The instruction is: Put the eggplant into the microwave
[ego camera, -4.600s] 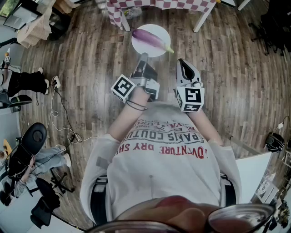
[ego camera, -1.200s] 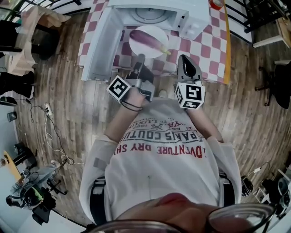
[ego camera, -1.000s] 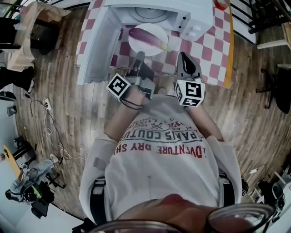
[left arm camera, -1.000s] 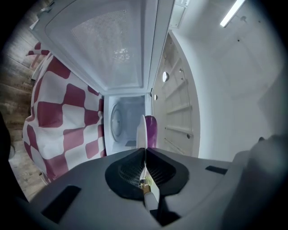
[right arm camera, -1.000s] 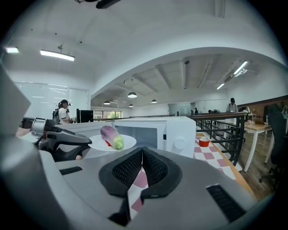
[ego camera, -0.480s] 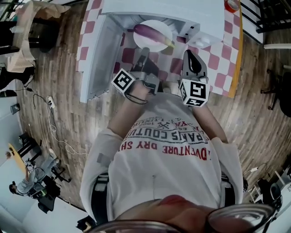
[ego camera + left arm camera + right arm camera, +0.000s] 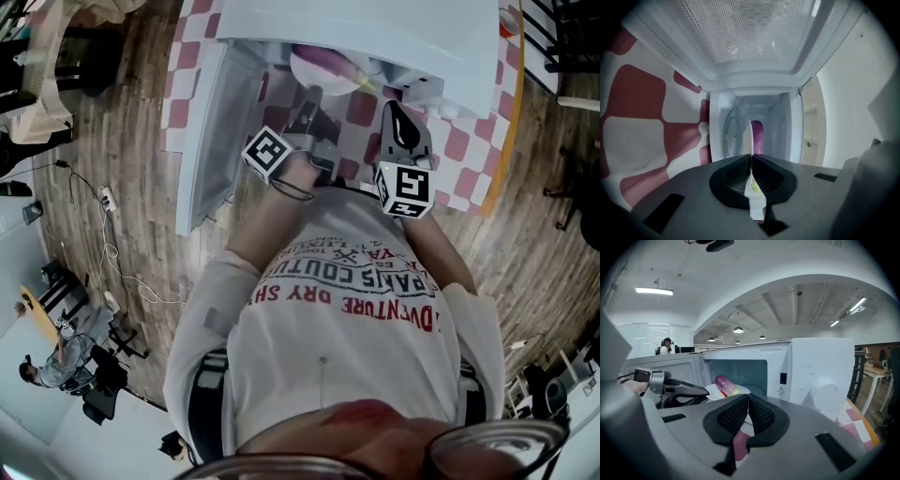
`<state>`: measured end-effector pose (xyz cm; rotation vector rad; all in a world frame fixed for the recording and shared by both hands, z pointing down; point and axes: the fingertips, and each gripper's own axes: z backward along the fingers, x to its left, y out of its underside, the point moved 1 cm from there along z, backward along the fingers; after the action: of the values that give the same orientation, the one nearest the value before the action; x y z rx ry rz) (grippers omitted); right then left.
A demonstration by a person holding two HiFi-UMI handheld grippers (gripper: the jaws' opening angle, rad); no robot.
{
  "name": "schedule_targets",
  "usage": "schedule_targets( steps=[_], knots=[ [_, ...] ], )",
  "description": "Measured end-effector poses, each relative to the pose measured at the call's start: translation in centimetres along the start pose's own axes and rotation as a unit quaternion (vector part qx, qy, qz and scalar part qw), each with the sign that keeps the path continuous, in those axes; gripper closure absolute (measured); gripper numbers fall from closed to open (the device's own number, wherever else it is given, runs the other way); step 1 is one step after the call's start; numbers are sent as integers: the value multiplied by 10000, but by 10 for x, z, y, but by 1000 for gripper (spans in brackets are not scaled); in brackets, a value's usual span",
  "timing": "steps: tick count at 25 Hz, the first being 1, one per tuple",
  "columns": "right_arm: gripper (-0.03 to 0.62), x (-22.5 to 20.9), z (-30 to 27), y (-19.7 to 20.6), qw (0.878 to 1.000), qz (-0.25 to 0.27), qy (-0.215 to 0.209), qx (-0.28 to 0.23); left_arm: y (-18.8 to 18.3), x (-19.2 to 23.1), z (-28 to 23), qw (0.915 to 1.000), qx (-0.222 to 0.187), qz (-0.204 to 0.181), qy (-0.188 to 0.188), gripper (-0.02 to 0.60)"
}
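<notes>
A purple eggplant [image 7: 325,62] with a green stem lies on a white plate [image 7: 307,75]. My left gripper [image 7: 307,94] is shut on the plate's near rim and holds it at the mouth of the open white microwave [image 7: 375,33]. In the left gripper view the plate [image 7: 751,140] is seen edge-on between the jaws [image 7: 751,157], with the eggplant [image 7: 757,135] beyond and the cavity straight ahead. My right gripper [image 7: 392,106] hovers to the right of the plate, shut and empty. Its own view shows the eggplant [image 7: 723,382] in front of the cavity.
The microwave door [image 7: 202,141] stands swung open on the left. The oven sits on a red-and-white checked tablecloth [image 7: 469,141]. Its control panel with a knob [image 7: 825,390] is right of the cavity. Wooden floor [image 7: 122,141] surrounds the table.
Both grippers have moved forward toward the microwave. The plate with the eggplant went from in front of the oven to its opening, now partly hidden under the oven's top.
</notes>
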<state>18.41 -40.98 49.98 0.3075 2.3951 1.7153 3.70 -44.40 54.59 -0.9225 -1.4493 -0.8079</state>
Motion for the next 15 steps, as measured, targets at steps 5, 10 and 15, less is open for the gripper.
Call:
schedule_targets(
  steps=[5, 10, 15],
  knots=[
    [568, 3, -21, -5, 10000, 54, -75, 29, -16, 14, -17, 9998, -96, -91, -128, 551],
    [568, 6, -31, -8, 9999, 72, -132, 17, -26, 28, -36, 9995, -199, -125, -226, 551],
    [568, 5, -29, 0, 9998, 58, -141, 121, -29, 38, -49, 9991, -245, -139, -304, 551]
  ],
)
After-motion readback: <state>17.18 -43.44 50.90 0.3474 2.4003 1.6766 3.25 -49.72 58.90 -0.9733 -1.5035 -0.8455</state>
